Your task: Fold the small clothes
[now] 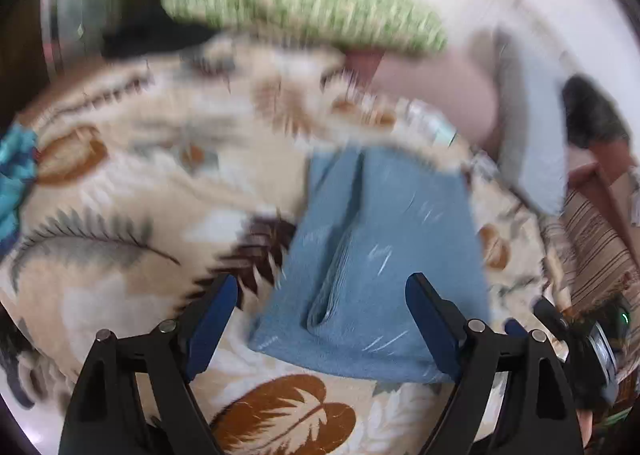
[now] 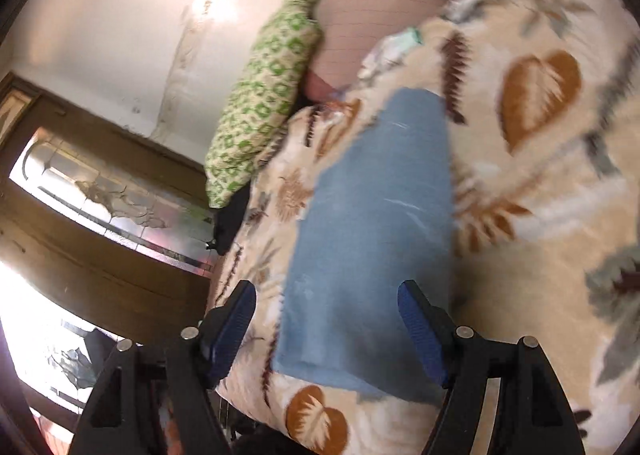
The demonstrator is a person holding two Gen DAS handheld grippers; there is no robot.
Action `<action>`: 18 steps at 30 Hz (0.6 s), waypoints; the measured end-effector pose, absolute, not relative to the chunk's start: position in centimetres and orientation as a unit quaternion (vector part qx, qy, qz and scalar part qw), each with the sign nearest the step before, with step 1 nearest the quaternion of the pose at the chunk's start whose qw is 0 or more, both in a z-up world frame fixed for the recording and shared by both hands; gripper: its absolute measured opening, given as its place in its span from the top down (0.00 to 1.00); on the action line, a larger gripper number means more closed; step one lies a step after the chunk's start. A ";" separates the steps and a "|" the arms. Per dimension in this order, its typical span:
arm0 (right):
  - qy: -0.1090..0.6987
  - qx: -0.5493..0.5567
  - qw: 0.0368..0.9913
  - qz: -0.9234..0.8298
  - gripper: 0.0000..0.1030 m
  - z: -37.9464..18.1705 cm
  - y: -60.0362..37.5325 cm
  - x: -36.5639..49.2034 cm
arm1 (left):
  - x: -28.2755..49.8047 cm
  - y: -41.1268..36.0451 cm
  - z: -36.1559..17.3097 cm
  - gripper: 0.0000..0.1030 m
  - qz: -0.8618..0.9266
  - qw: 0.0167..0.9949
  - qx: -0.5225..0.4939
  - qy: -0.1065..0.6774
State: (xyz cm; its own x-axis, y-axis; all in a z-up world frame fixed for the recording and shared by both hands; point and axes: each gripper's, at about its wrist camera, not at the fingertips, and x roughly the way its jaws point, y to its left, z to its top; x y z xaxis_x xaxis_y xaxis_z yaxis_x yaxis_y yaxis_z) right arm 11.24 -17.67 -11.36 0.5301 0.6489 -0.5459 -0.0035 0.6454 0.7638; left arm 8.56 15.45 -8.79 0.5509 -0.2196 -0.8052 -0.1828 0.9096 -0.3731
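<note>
A small blue garment (image 1: pixel 384 255) lies on a cream blanket with brown and grey leaf prints (image 1: pixel 132 183). In the left wrist view it has a raised lengthwise crease down its middle. My left gripper (image 1: pixel 322 295) is open and empty, its blue pads on either side of the garment's near edge, just above it. In the right wrist view the garment (image 2: pixel 376 231) looks like a long flat strip. My right gripper (image 2: pixel 326 303) is open and empty over the strip's near end. The right gripper also shows at the left wrist view's lower right edge (image 1: pixel 580 339).
A green patterned pillow (image 1: pixel 304 3) and a pink pillow (image 1: pixel 440 91) lie at the bed's far side. A teal cloth (image 1: pixel 14 175) sits at the left edge. The bed's edge, a dark wooden frame and a window (image 2: pixel 100 195) lie left in the right wrist view.
</note>
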 end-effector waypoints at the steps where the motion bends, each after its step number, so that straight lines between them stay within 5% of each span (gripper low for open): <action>1: 0.444 0.369 0.791 0.202 0.26 -12.0 -18.0 10.8 | 9.4 15.4 -9.9 0.16 -0.026 0.842 -0.233 0.486; 15: 0.444 0.363 0.779 0.254 0.26 -13.2 -17.3 10.9 | 11.3 14.4 -16.4 0.16 -0.026 0.763 -0.319 0.562; 16: 0.443 0.364 0.779 0.253 0.26 -13.2 -17.5 10.9 | 11.3 14.4 -16.3 0.23 -0.027 0.765 -0.318 0.559; 17: 0.443 0.364 0.780 0.251 0.26 -13.3 -17.5 10.9 | 11.3 14.3 -16.4 0.63 -0.030 0.767 -0.315 0.559; 18: 0.446 0.365 0.778 0.249 0.26 -13.5 -17.6 11.0 | 11.6 14.1 -16.8 0.83 -0.036 0.760 -0.310 0.570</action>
State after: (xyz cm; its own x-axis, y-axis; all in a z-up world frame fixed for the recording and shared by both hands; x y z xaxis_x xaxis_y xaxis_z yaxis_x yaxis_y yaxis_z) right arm 10.98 -17.55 -13.52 0.4778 0.7138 -0.5120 -0.0622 0.6089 0.7908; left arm 11.58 14.10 -16.76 0.3469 -0.4082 -0.8444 -0.2987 0.8054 -0.5120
